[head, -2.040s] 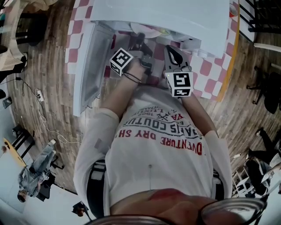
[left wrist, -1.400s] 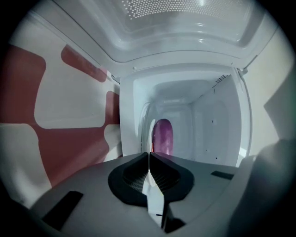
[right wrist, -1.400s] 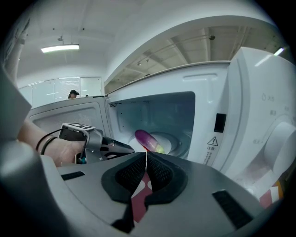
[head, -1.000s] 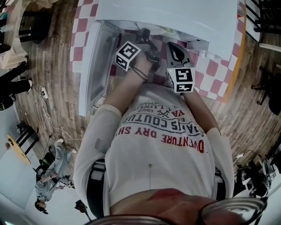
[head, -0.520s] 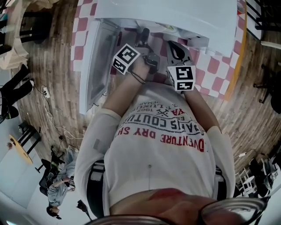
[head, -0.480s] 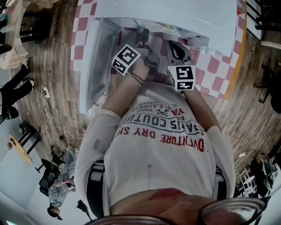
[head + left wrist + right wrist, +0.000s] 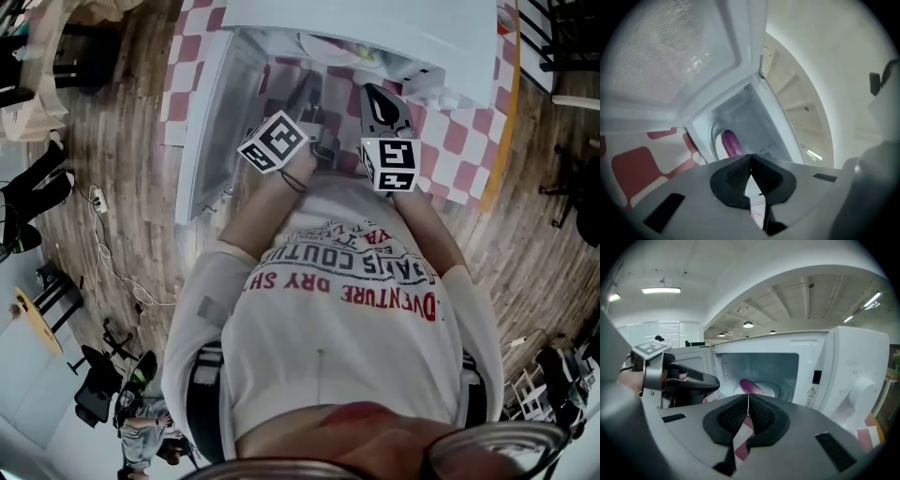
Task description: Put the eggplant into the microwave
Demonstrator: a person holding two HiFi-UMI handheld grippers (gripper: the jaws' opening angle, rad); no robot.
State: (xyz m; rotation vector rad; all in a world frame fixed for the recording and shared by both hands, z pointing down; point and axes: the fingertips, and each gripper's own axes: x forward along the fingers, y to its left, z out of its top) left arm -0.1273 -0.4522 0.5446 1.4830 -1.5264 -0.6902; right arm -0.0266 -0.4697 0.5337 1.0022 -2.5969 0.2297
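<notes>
The purple eggplant [image 7: 751,386] lies on the turntable plate [image 7: 776,390] inside the open white microwave [image 7: 853,366], and shows again deep in the cavity as the eggplant [image 7: 730,142]. My left gripper [image 7: 751,157] is shut with nothing in it, just outside the cavity mouth and rolled to one side; it appears as the left gripper [image 7: 691,380] beside the door [image 7: 693,359]. My right gripper [image 7: 748,397] is also shut and holds nothing, in front of the cavity and pointing at it. From above, the left gripper [image 7: 307,103] and right gripper [image 7: 375,98] sit side by side before the microwave [image 7: 375,28].
The microwave door [image 7: 211,122] stands swung out to the left, close beside my left gripper. The microwave rests on a table with a red-and-white checked cloth [image 7: 459,141]. Wooden floor [image 7: 103,169] surrounds the table, with chairs [image 7: 567,56] at the right.
My left gripper has drawn back out of the microwave cavity, risen and rolled, with the eggplant staying inside. The right gripper has lifted slightly.
</notes>
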